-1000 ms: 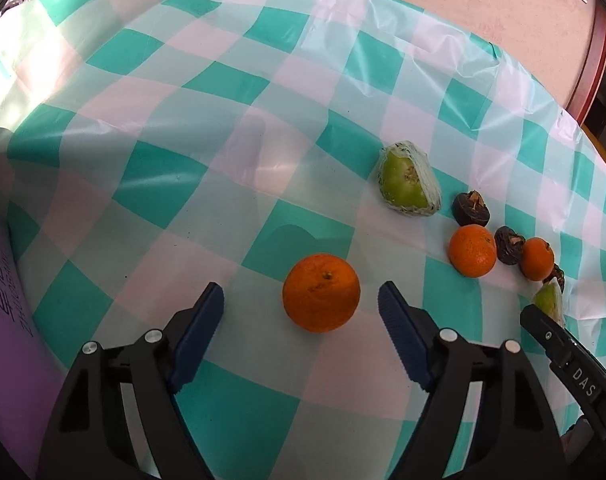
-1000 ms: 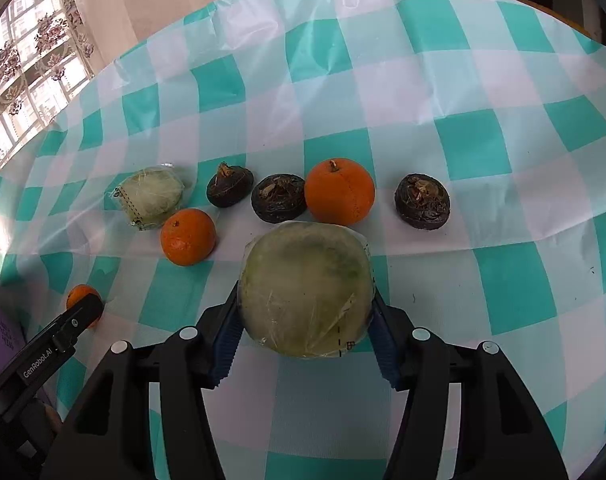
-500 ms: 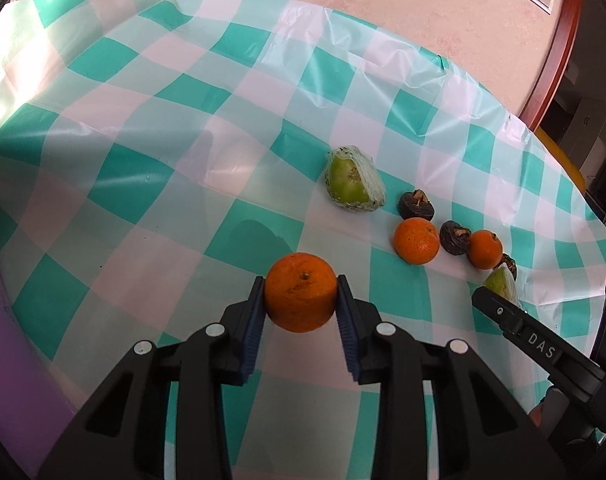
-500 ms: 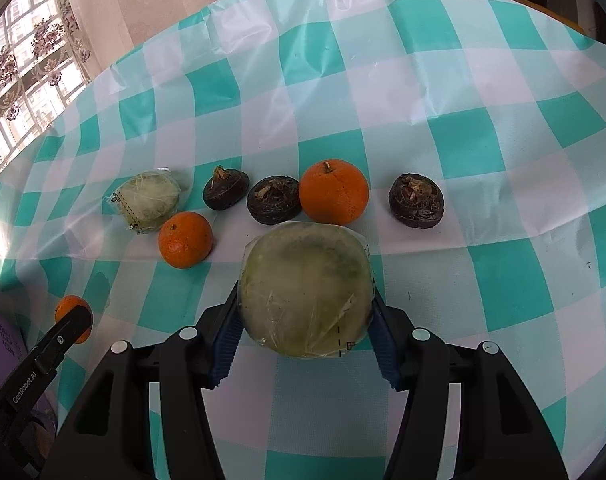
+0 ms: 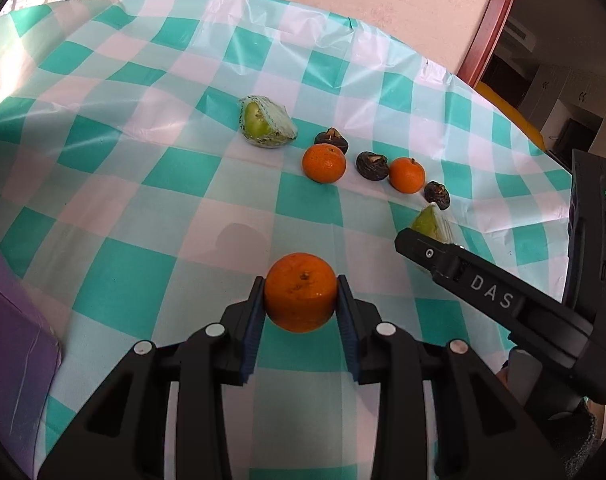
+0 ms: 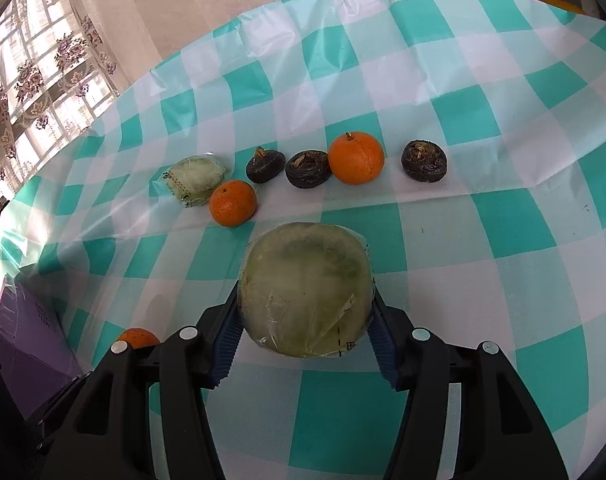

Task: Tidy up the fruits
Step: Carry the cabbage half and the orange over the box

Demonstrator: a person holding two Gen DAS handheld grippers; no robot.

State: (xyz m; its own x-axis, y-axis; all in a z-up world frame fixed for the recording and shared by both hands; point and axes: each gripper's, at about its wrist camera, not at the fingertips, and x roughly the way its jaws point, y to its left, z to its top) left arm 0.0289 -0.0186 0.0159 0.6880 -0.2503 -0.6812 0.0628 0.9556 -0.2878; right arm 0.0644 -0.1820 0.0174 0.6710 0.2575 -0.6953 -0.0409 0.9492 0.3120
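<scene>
two claws are loaded at this moment, each with one fruit.

left wrist view: the left claw (image 5: 301, 306) is clamped on an orange (image 5: 301, 298), its ribbed blue pads (image 5: 250, 332) pressing the fruit's sides at the widest part, which seems the sensible hold for a round, dimpled skin that could roll out. a round shadow on the checked tablecloth (image 5: 123, 280) ahead suggests the orange hangs clear of it. ahead and to the right of the claw lies a loose line of fruit: a wrapped green wedge (image 5: 267, 128), a second orange (image 5: 323, 163), a third orange (image 5: 407, 175), and three dark, rough, knobbly fruits (image 5: 371, 166) between and beside them. the line looks like the sorting place, so the held orange probably belongs there. a purple box (image 5: 11, 320) sits at the claw's left.

right wrist view: the right claw (image 6: 305, 320) grips a large wrapped melon piece (image 6: 305, 290), pale green, dome-shaped, under glossy wrinkled film; the jaws stand wide to span it. the film is slippery, so a firm squeeze makes sense. beyond the claw the same line shows, the wrapped wedge at far left. low at the left, the held orange peeks past the claw's frame.
</scene>
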